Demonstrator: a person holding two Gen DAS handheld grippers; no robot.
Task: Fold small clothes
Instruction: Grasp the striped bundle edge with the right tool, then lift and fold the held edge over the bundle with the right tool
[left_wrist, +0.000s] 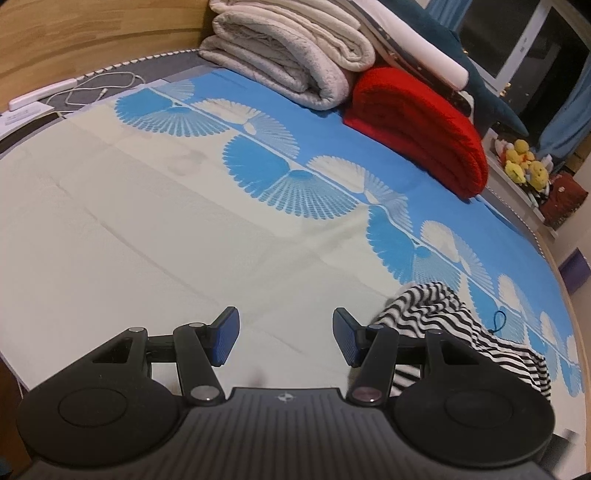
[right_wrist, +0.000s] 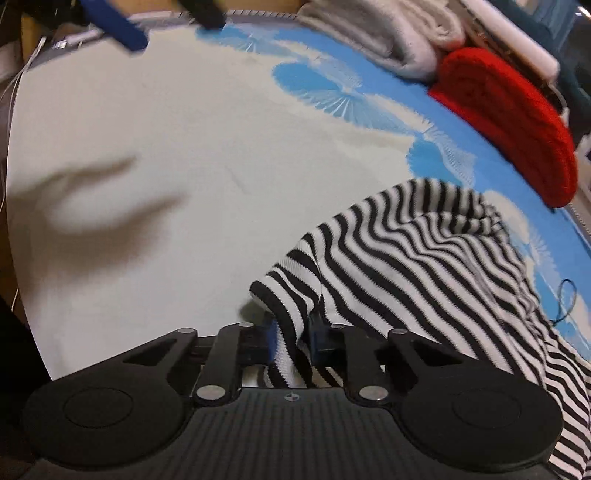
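Observation:
A black-and-white striped garment (right_wrist: 424, 266) lies bunched on the bed sheet at the right. My right gripper (right_wrist: 291, 339) is shut on its near hem, a fold of striped cloth pinched between the blue pads. In the left wrist view the same garment (left_wrist: 443, 317) lies at the lower right, just right of my left gripper (left_wrist: 286, 339). The left gripper is open and empty, its blue pads wide apart above the pale sheet. The left gripper's blue fingers (right_wrist: 118, 22) show blurred at the top left of the right wrist view.
The bed has a cream and blue fan-patterned sheet (left_wrist: 147, 221). Folded beige blankets (left_wrist: 288, 55) and a red folded blanket (left_wrist: 424, 129) lie at the far side. A white power strip with cable (left_wrist: 44, 92) sits by the wooden headboard. Plush toys (left_wrist: 524, 162) stand beyond the bed's right edge.

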